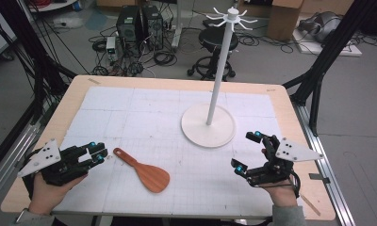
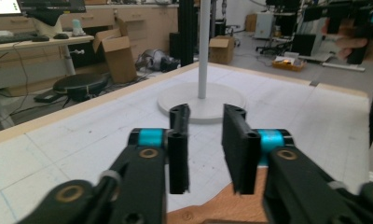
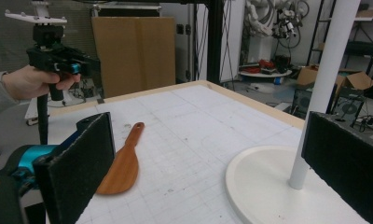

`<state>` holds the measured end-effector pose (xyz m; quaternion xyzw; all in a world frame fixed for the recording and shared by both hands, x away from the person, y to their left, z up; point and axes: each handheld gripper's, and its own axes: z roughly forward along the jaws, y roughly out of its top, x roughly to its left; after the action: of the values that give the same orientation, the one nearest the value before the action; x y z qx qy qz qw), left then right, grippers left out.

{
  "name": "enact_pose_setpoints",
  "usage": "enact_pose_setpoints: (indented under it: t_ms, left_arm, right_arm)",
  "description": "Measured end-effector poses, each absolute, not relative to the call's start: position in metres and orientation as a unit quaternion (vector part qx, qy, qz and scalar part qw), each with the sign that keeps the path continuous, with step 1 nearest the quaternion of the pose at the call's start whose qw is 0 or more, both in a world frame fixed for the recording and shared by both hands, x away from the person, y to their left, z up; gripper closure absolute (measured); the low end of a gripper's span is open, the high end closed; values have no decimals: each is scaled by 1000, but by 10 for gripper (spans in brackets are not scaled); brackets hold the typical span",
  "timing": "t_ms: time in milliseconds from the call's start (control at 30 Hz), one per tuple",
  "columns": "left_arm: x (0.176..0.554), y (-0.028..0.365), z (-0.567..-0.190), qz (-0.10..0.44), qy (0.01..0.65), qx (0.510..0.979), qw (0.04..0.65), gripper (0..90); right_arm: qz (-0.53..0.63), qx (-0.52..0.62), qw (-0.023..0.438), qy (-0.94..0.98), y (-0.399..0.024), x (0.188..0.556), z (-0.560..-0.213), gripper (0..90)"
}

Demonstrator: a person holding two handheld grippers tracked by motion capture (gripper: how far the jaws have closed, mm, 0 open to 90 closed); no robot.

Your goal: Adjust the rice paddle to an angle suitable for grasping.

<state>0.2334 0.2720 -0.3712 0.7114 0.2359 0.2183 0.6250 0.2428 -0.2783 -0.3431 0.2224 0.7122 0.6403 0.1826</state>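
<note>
1. High view: wooden spatula [image 1: 144, 171] lies on the counter [image 1: 290, 106]; left gripper [image 1: 98, 153] at its handle tip, jaws narrowed but clamping nothing.
2. Right gripper [image 1: 250, 151] waits, jaws wide apart.
3. Reach underway; next likely calls for lowering onto the handle.

The worktop [image 1: 64, 113] is a light wooden board with rounded corners, most of it covered by a white gridded mat [image 1: 144, 117] that leaves a bare wooden border all round. A wooden rice paddle [image 1: 144, 170] lies flat on the mat near the front edge, left of centre, handle pointing back and left. A white hanger stand [image 1: 208, 126] rests its round base on the mat right of centre, well apart from the paddle, its thin pole upright.
</note>
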Motion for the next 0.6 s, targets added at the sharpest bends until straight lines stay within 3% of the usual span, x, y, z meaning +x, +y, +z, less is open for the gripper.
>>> enact_pose_setpoints:
  t_ms: [100, 167, 600]
  left_arm:
    - [233, 272, -373, 220, 242, 716, 617, 869]
    - [234, 272, -375, 219, 244, 718, 614, 887]
    - [240, 264, -390, 209, 255, 744, 581, 896]
  right_arm:
    - [639, 219, 180, 715, -276, 243, -343, 17]
    - [634, 212, 175, 723, -272, 242, -343, 17]
    - [628, 210, 167, 730, -268, 244, -346, 17]
